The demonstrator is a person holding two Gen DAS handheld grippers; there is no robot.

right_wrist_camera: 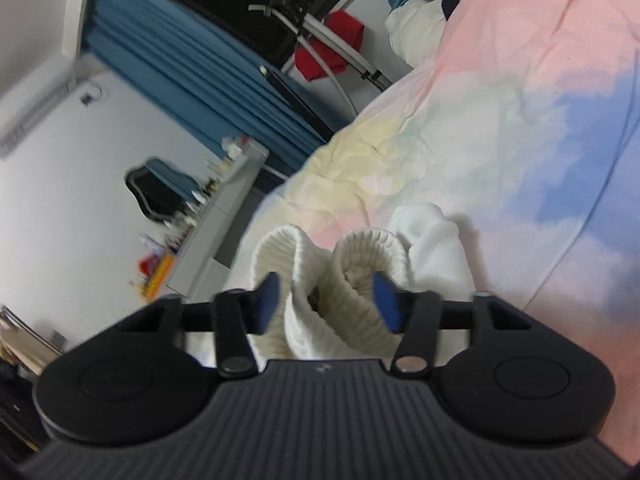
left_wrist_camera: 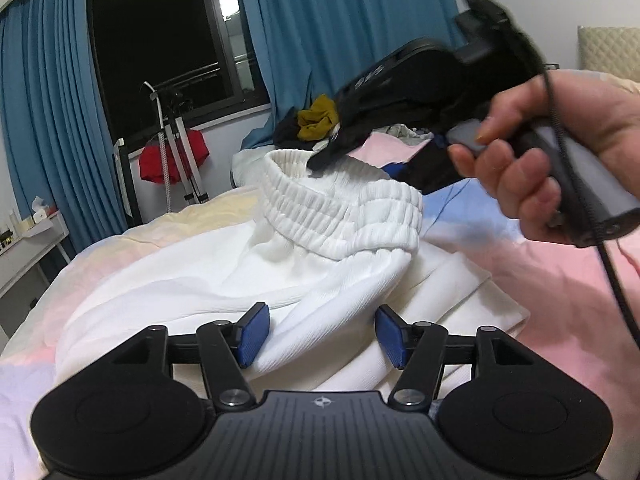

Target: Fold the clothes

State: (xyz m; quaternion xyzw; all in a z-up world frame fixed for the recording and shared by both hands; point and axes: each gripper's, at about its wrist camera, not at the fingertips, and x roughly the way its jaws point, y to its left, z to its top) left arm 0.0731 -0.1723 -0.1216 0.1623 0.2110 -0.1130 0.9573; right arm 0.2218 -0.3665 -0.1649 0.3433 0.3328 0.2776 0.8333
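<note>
Right tongs [left_wrist_camera: 320, 160] blurred, tips hidden behind the white waistband [left_wrist_camera: 344, 208]

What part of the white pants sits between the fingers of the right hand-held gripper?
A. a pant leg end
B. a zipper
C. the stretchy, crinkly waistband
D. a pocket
C: in the right wrist view, the bunched, ribbed waistband of the white pants sits between the open blue pads of the right hand-held gripper, above the pastel bedspread.
</note>
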